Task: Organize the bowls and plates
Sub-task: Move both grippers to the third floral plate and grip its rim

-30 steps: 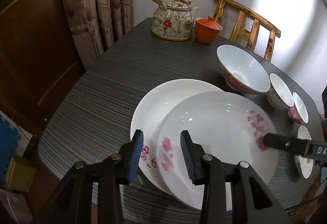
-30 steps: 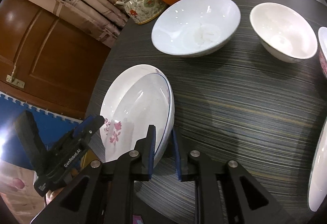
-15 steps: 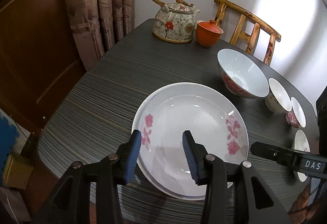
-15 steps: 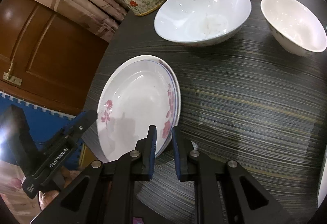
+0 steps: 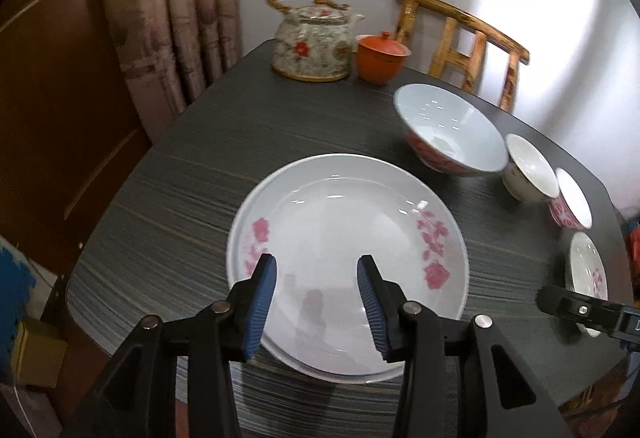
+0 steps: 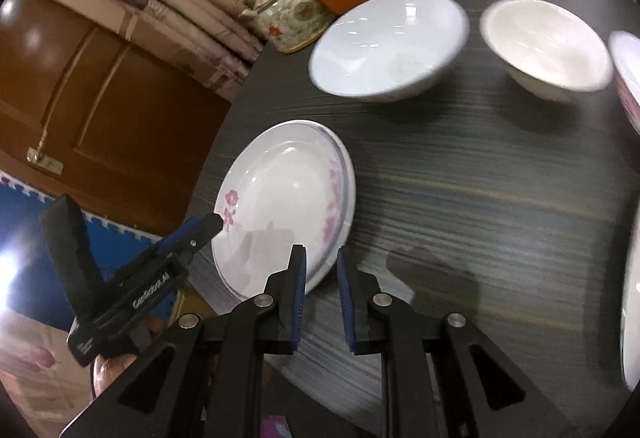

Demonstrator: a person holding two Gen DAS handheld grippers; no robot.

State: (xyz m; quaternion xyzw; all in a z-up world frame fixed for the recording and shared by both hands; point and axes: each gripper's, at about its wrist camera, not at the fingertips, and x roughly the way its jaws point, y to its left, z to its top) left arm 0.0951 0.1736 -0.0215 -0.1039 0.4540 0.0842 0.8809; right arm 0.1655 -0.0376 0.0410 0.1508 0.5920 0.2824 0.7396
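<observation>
Stacked white plates with pink flower prints (image 5: 344,262) lie at centre frame on the dark striped table (image 5: 192,198), the upper nested in the lower. At lower left of the left wrist view, the left gripper (image 5: 316,302) hovers over their near rim, fingers wide and empty. In the right wrist view, the right gripper (image 6: 322,278) sits at the stack's edge, fingers narrowly parted, gripping nothing. At upper right, a large white bowl (image 5: 452,134) heads a row of smaller bowls (image 5: 532,174).
</observation>
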